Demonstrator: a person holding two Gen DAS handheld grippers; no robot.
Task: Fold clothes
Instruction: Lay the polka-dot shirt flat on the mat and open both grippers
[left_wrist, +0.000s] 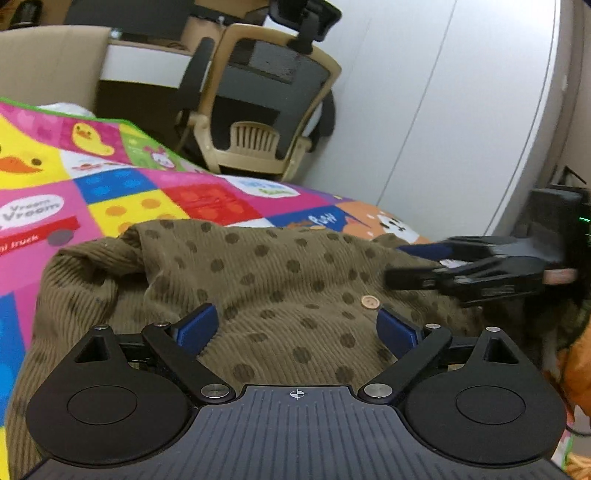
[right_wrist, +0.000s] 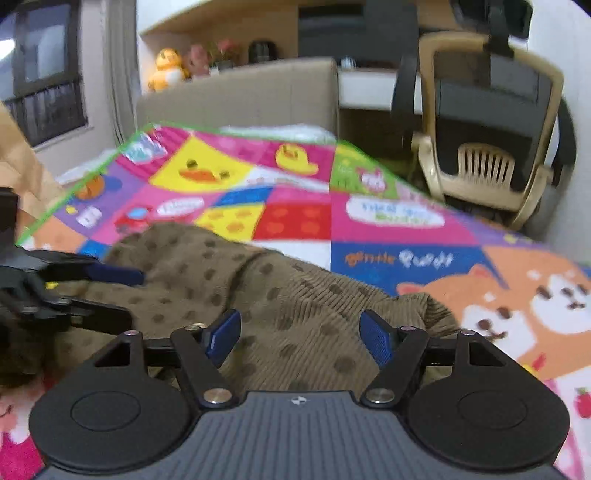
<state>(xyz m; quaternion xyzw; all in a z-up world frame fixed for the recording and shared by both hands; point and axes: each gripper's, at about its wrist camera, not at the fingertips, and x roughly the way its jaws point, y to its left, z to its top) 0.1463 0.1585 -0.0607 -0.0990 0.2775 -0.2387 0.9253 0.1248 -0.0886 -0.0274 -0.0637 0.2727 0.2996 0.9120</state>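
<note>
**Left wrist view and right wrist view: both tongs empty over the spotted garment**

Left wrist view: the left gripper (left_wrist: 297, 325) hovers with its blue pads spread wide and nothing between them. Just ahead and beneath lies the garment (left_wrist: 258, 280), a brown corduroy piece with dark dots, bunched up on the colourful play mat (left_wrist: 110, 192). A pale button (left_wrist: 370, 302) sits just inside the pad on the right. Further right, the right gripper (left_wrist: 424, 266) reaches in over the cloth's edge.

Right wrist view: the right gripper (right_wrist: 300, 338) is likewise spread and empty above the garment (right_wrist: 288, 310); the left gripper (right_wrist: 110, 291) shows off to the left, over the cloth.

The step looks like an early one: picking grip points before spreading or folding. Next, each gripper probably needs to descend onto a hem or corner and close on a single layer.
</note>
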